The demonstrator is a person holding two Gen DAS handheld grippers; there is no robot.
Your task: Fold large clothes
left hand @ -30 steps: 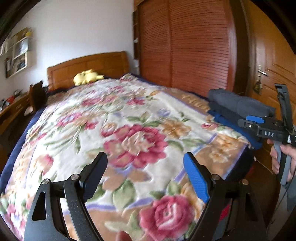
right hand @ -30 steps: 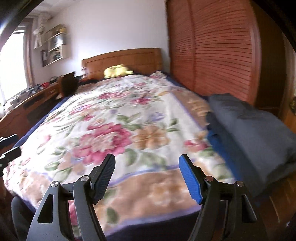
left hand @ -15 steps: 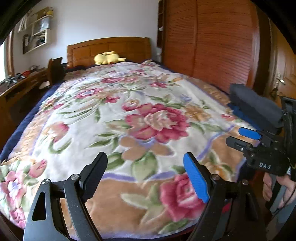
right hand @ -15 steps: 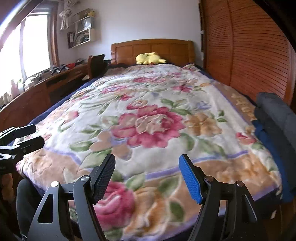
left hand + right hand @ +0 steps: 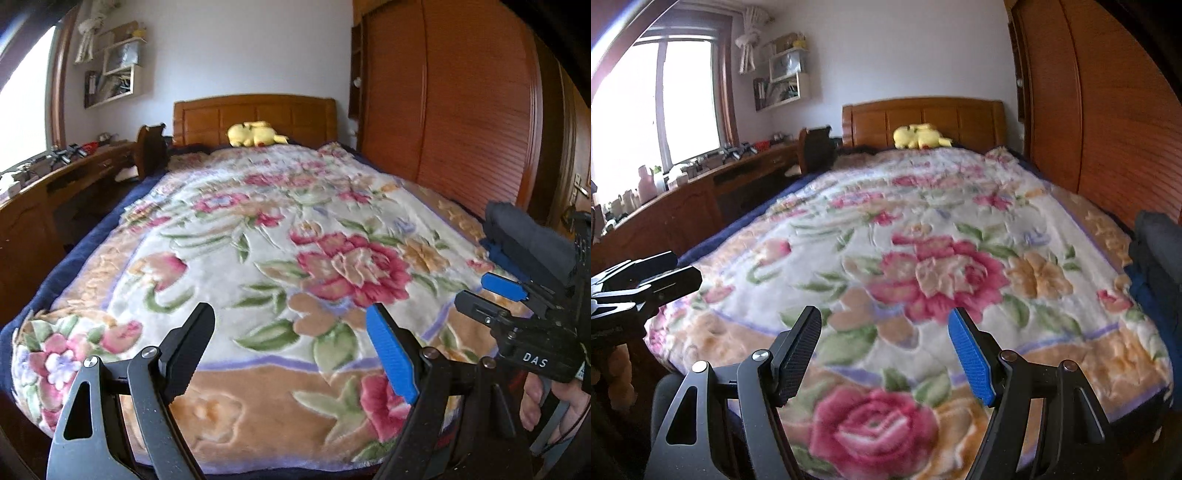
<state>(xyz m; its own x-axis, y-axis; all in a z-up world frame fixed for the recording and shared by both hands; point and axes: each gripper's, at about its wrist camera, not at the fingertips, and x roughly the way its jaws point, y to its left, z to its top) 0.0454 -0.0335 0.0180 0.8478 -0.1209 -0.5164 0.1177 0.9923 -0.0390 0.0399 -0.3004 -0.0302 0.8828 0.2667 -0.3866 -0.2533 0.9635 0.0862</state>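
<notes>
- Left view: the left gripper has its fingers spread, holding nothing. The dark folded clothes lie far off to the right of them on the bed. Reaching blindly, they might pinch the flowery blanket instead.
- Right view: the right gripper has its fingers spread and empty too. The clothes sit at the bed's edge, right of the fingers, and a clumsy tug might slide them off.

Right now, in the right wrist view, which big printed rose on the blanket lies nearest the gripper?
The pink rose at the blanket's foot edge, low in view below the right gripper. The other big rose lies farther up the bed.
</notes>
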